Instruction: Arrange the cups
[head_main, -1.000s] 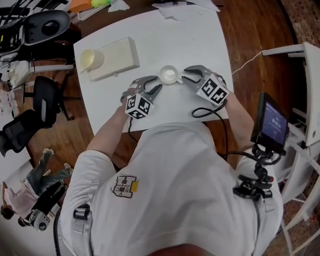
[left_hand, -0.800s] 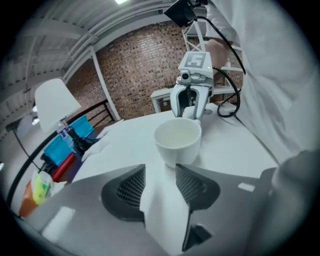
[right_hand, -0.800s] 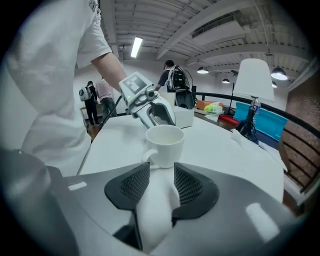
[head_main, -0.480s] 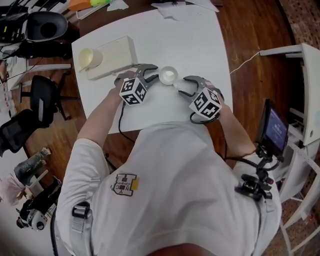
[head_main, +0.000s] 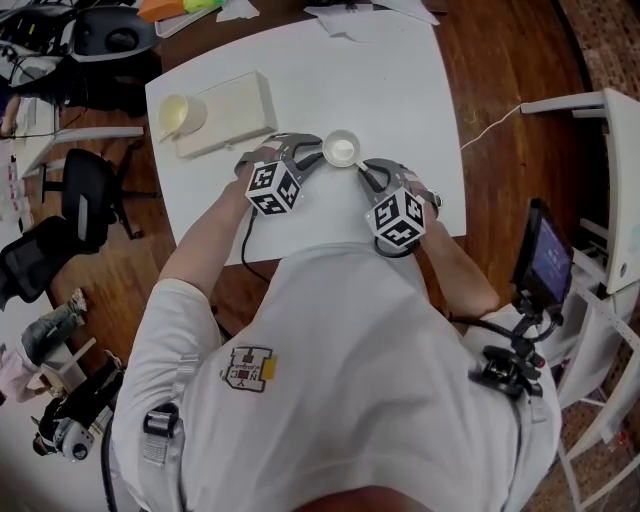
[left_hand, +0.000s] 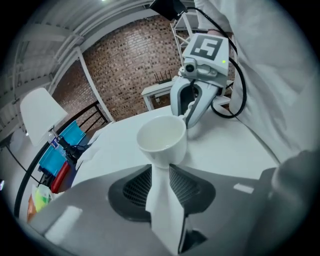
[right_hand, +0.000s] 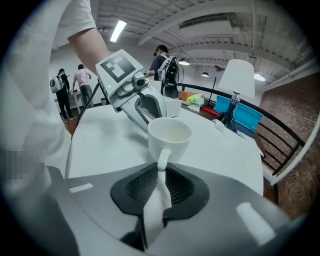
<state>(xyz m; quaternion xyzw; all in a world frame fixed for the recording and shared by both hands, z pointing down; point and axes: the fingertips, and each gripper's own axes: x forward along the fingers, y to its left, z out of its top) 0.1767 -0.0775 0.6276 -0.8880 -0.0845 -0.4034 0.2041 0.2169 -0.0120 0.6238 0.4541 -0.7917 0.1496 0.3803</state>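
Observation:
A small white cup (head_main: 341, 149) stands upright on the white table (head_main: 400, 90), between my two grippers. My right gripper (head_main: 363, 171) comes at it from the near right. Its jaws have just been closing, and in the right gripper view they now grip the cup's handle (right_hand: 161, 163). My left gripper (head_main: 312, 158) is at the cup's left side. Its jaws have also been closing but still stand apart, and the cup (left_hand: 161, 140) sits just past their tips, not between them. A cream cup (head_main: 181, 116) rests on a white box (head_main: 240, 108) at the table's far left.
Papers lie along the table's far edge (head_main: 350, 15). Office chairs (head_main: 85, 200) stand left of the table on the wood floor. To the right are a screen on a stand (head_main: 545, 262), a white cable (head_main: 490, 125) and a white rack (head_main: 610, 190).
My right gripper has swung from the cup's right to its near side and closed on the handle. The left gripper has edged up to the cup. The cup has stayed put.

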